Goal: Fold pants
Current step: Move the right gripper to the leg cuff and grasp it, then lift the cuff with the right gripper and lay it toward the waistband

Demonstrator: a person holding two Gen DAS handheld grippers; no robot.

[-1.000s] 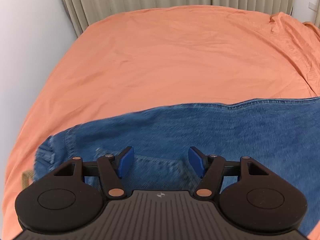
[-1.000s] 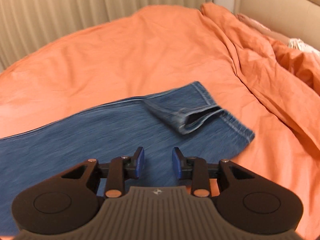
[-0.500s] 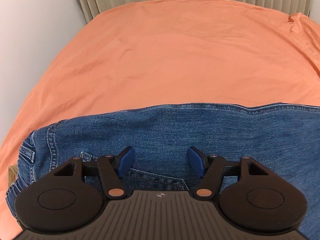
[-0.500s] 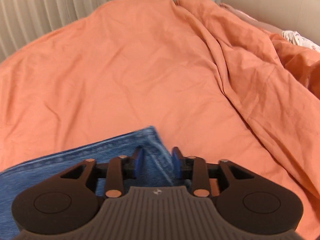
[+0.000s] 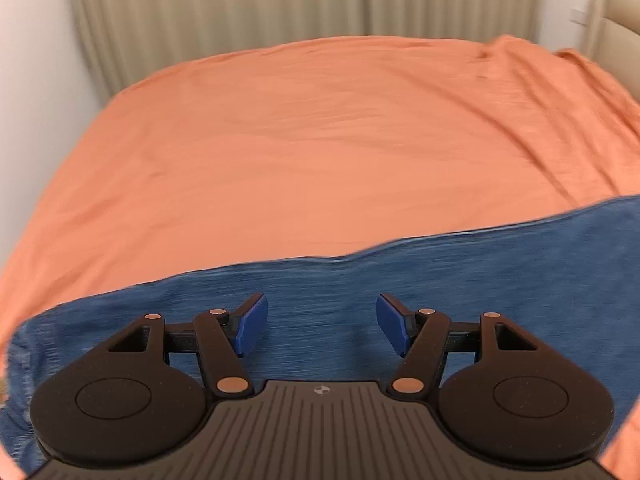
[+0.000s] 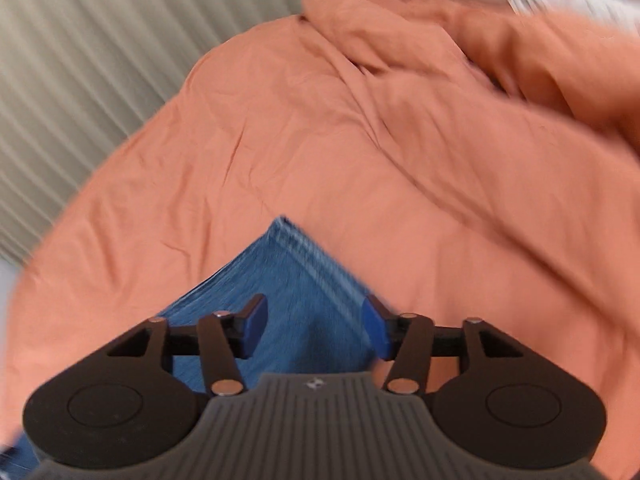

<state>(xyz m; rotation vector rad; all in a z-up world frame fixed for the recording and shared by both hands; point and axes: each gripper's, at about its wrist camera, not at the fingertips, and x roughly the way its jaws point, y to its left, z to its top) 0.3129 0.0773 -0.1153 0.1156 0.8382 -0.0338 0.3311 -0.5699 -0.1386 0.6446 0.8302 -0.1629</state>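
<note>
Orange bedsheet (image 5: 320, 140) covers the work surface, w/ beige pleated curtains (image 5: 280, 4) behind and a bunched orange duvet (image 6: 500, 80) on the far right side. I see the blue denim pants (image 5: 440, 280) lying flat across the near part of the sheet; both views are motion-blurred. My left gripper (image 5: 319, 322) is pitched downward over the denim, jaws wide apart, nothing between the pads. My right gripper (image 6: 314, 328) is also pitched down, view rolled approx. diagonal, positioned over the hem end of the pant leg (image 6: 296, 248); its jaws have just been opening and stand apart, pads clear of the fabric beneath.
</note>
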